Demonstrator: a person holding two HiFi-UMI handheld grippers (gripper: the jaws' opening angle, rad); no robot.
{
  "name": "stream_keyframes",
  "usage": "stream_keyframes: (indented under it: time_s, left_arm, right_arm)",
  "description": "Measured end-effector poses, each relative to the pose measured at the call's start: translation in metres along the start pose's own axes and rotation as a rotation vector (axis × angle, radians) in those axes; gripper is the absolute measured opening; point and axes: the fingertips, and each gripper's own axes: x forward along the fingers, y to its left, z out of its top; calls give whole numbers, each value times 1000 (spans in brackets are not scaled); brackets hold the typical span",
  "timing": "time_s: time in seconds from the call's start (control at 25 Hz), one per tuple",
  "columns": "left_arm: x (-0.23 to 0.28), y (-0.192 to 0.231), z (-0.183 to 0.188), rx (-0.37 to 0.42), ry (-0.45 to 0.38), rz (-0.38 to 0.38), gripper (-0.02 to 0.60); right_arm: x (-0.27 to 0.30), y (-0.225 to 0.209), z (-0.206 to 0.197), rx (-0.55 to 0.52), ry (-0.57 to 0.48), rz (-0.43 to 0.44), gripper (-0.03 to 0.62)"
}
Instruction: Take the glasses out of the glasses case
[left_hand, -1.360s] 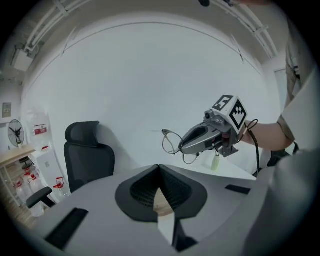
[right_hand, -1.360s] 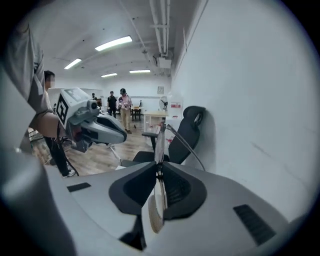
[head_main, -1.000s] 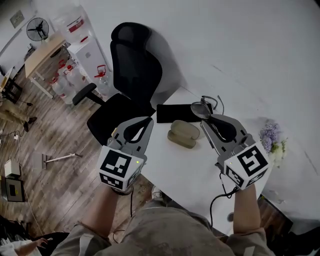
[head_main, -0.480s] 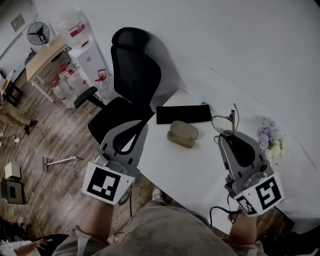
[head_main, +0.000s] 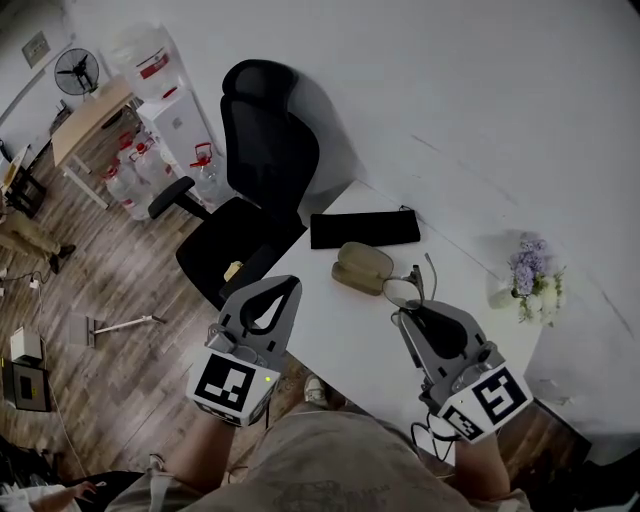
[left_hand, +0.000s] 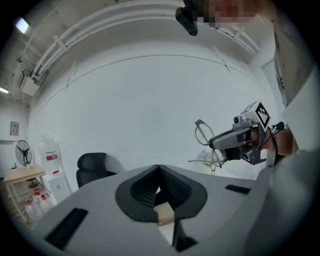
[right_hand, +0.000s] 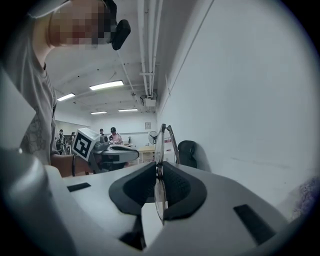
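Observation:
The glasses hang in the air over the white table, and my right gripper is shut on them. In the right gripper view the thin frame stands upright between the pads. An olive glasses case lies on the table just beyond them, apart from both grippers. My left gripper hovers by the table's left edge, shut, with nothing in it. The left gripper view shows the right gripper holding the glasses.
A flat black pouch lies behind the case. A small bunch of purple flowers stands at the table's right. A black office chair sits to the left of the table, with wooden floor beyond. A white wall is behind.
The right gripper drew the glasses back from above the pouch toward me, swinging right on the way. The left gripper also pulled back from the table. The case stayed put.

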Motion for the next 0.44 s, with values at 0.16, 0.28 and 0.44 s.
stream_keyframes:
  time_s: [0.16,0.28,0.44]
  left_arm:
    - [3,0,0,-2,13,1,15]
    - [1,1,2,4,1,2,15]
    - [-2,1,1,12,10,2,14]
  right_arm:
    - [0,-4,2,-6,-1,-8,58]
    - [0,-4,3,-17,-1,-10,58]
    - [1,-3,5,-24,-7,-14,58]
